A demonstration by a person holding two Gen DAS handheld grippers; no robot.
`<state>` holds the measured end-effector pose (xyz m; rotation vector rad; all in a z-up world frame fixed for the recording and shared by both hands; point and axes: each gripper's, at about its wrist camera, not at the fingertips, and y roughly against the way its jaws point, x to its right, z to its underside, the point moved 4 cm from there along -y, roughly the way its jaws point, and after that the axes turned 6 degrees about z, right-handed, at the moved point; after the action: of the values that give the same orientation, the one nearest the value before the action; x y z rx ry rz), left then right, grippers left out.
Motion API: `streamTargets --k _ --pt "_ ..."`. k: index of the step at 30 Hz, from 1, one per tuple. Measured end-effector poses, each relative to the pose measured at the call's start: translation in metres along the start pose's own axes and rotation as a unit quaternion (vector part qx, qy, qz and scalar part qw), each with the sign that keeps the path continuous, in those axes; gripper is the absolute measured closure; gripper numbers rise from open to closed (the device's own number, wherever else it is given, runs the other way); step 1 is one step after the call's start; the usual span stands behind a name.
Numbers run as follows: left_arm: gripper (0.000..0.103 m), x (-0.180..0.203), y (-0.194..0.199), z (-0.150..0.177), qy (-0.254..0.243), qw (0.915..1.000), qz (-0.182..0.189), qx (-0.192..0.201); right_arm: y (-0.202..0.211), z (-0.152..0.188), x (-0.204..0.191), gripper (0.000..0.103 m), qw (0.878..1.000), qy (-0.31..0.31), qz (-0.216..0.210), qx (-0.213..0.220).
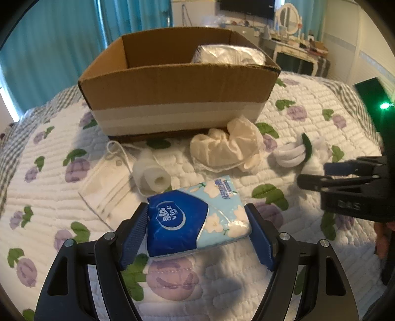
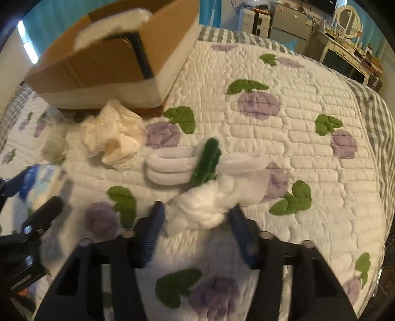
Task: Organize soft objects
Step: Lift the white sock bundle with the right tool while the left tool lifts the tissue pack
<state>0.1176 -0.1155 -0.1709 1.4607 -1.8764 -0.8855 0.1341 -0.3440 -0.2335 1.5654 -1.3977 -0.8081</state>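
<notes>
My left gripper (image 1: 197, 217) is shut on a blue Vinda tissue pack (image 1: 195, 222), held just above the quilt. My right gripper (image 2: 197, 212) has its jaws around a white cotton wad (image 2: 205, 210), both pads touching its sides. Beyond it lies a coil of white cord with a green band (image 2: 197, 165), which also shows in the left wrist view (image 1: 293, 151). A cream net cloth (image 1: 227, 147) (image 2: 113, 138), a white gauze roll (image 1: 153, 172) and a face mask (image 1: 106, 187) lie on the quilt. The cardboard box (image 1: 177, 89) (image 2: 103, 64) holds a silver-white packet (image 1: 229, 55).
The bed has a white quilt with purple flowers (image 2: 259, 103). Teal curtains (image 1: 61, 44) hang behind the box. A dresser with a round mirror (image 1: 288, 17) stands at the far right. The right gripper's body (image 1: 350, 182) shows at the right of the left wrist view.
</notes>
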Motion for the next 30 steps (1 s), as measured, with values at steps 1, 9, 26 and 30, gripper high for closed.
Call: streamTargets --k 1,9,26,30 --pt "0.028 -0.001 0.001 0.0 -0.001 1.0 0.001 0.001 0.0 0.0 0.001 0.059 1.0 0.0 0.0 0.001" --pt "0.028 0.003 0.012 -0.006 -0.006 0.9999 0.003 0.013 0.05 0.006 0.008 0.067 0.998 -0.01 -0.017 0.064" --pt "0.028 -0.011 0.136 -0.045 -0.016 0.9923 0.0 0.123 0.218 -0.022 -0.025 0.067 0.979 0.007 -0.027 0.2" --pt "0.028 -0.019 0.165 -0.058 -0.022 0.9886 -0.006 0.149 0.247 -0.03 -0.043 0.067 0.973 0.018 -0.033 0.227"
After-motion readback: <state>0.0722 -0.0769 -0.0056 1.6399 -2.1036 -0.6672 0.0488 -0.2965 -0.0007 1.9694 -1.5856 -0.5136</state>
